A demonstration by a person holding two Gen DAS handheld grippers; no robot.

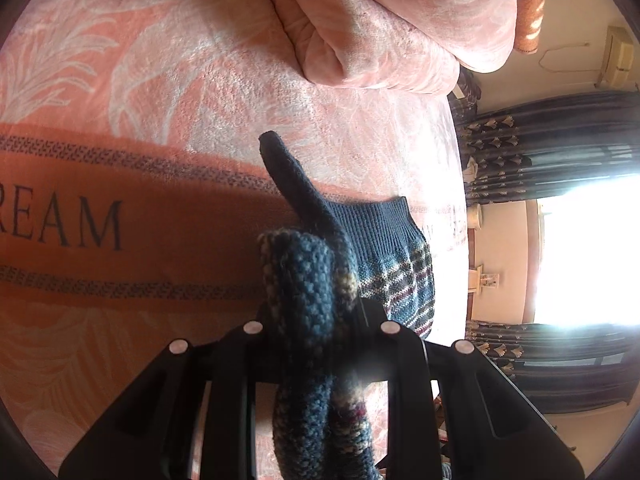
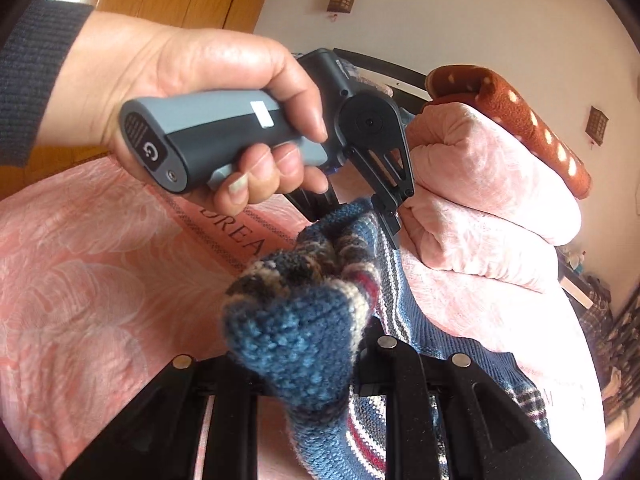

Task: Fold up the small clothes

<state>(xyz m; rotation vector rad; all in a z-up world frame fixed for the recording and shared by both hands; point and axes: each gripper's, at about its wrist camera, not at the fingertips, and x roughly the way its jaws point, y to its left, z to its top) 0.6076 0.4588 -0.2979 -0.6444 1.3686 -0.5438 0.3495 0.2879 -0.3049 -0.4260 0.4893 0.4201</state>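
- Knitwear (image 1: 316, 300), a blue plaid garment, hung bunched between the fingers of the left gripper (image 1: 320, 332) in the left wrist view; the jaws were clamped on a thick roll of it, held above the bedspread (image 1: 120, 220), with the ribbed hem (image 1: 384, 220) trailing toward the bed's edge.
- A folded quilt (image 1: 380, 28) lay near on the bed, apart from the garment.
- In the right wrist view, the right gripper (image 2: 316, 344) was likewise closed on a wad of the same knitwear (image 2: 304, 340), lifted off the bed, its striped body (image 2: 420, 320) draping down to the right.
- A hand (image 2: 224, 92) held the left gripper (image 2: 390, 224) just beyond, its tip pinching the cloth close to the right one's grasp.
- Both holds sat close together on bunched fabric, so a clean fold likely called for drawing the two grippers apart until the edge ran taut, then laying the garment flat on the bedspread (image 2: 80, 260), clear of the quilt (image 2: 492, 184).
- Pulling too hard risked stretching the loose knit or slipping a hold.
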